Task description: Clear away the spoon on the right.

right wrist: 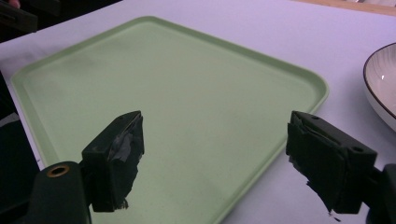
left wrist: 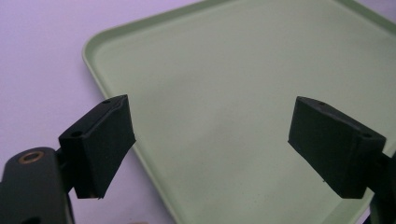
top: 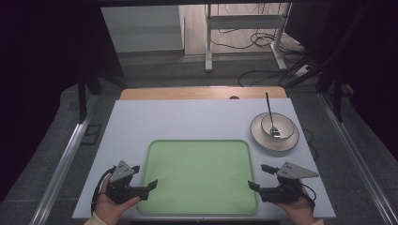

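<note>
A pale green tray (top: 199, 176) with nothing on it lies on the near middle of the table. My left gripper (top: 144, 176) is held at the tray's left edge, open, its jaws wide apart over the tray's rim (left wrist: 233, 70). At the tray's right edge my right gripper (top: 260, 177) is open too, with nothing between its jaws; the tray (right wrist: 187, 79) lies under them. A white plate (top: 274, 133) with a small bowl (top: 278, 124) on it and a dark-handled utensil (top: 268, 105) in the bowl stands at the right, beyond the right gripper.
The table top (top: 187, 119) is light grey, with a wooden strip (top: 202, 93) along its far edge. In the right gripper view the plate's rim (right wrist: 380, 88) is at the right border. A desk frame (top: 244, 28) and cables lie on the floor behind.
</note>
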A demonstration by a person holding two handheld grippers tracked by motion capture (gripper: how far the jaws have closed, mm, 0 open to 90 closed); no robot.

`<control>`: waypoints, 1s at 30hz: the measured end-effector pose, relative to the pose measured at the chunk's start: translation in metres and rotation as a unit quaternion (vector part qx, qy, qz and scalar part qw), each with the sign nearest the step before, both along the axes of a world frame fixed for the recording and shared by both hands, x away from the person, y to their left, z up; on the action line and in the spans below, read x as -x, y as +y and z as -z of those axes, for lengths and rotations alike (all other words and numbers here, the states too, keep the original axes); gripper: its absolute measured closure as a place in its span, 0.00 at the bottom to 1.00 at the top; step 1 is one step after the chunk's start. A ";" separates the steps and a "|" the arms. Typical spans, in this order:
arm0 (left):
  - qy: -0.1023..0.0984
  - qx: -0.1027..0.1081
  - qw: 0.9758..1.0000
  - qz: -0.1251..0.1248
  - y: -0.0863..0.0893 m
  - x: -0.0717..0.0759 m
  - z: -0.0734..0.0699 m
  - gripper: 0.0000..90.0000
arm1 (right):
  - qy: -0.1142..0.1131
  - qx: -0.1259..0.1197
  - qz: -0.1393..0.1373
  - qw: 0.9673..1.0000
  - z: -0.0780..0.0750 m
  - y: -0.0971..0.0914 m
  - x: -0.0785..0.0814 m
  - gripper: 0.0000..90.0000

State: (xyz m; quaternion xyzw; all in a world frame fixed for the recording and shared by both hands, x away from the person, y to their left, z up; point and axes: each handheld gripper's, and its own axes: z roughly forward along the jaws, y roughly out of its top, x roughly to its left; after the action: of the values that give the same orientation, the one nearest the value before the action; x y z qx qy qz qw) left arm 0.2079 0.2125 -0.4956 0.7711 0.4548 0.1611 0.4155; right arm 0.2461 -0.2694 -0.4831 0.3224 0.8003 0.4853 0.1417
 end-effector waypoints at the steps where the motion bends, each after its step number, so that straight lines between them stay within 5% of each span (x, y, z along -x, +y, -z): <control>1: -0.001 -0.001 1.000 0.001 0.000 0.000 -0.001 0.15 | 0.001 -0.002 -0.001 1.000 0.000 0.000 0.000 0.21; 10: -0.009 0.001 1.000 0.004 0.002 0.003 -0.004 0.16 | -0.002 0.015 -0.010 1.000 -0.016 0.012 -0.004 0.21; 23: -0.007 0.006 1.000 0.002 0.003 0.002 -0.005 0.16 | -0.006 0.001 0.000 1.000 -0.037 0.015 -0.010 0.22; 30: -0.008 0.007 1.000 0.000 0.005 0.003 -0.005 0.16 | -0.013 0.009 0.016 1.000 -0.062 0.014 -0.023 0.24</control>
State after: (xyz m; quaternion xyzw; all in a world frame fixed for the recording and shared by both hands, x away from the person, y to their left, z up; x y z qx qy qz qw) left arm 0.2046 0.2173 -0.4909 0.7668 0.4525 0.1640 0.4247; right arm 0.2688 -0.2555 -0.4213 0.3277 0.7973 0.4800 0.1629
